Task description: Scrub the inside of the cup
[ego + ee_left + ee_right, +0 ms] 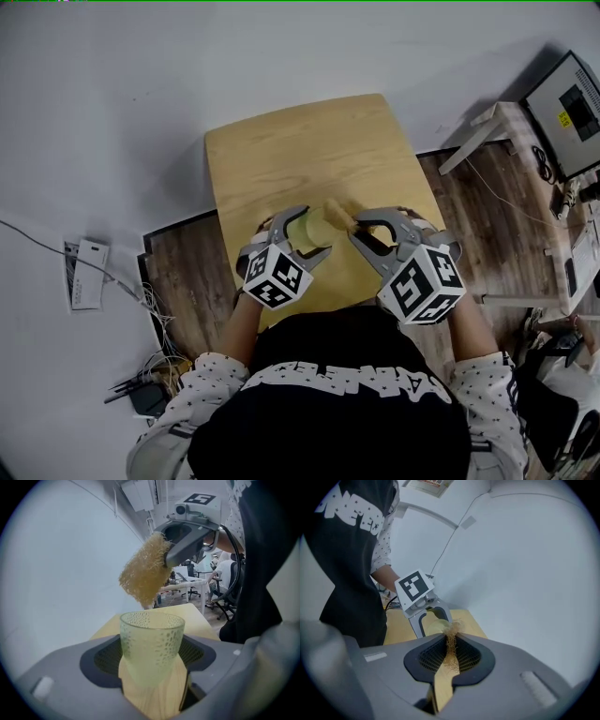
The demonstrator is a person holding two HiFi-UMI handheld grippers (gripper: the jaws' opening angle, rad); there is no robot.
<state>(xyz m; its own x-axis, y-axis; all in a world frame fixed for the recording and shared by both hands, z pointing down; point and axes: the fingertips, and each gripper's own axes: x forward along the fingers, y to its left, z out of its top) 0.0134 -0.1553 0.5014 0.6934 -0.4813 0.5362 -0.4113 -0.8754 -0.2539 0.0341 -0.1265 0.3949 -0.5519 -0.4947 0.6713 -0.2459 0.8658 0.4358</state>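
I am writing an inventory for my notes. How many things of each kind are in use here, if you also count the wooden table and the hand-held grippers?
cup: 1
fibrous scrubber: 1
grippers: 2, left gripper and right gripper
wooden table: 1
Total: 5
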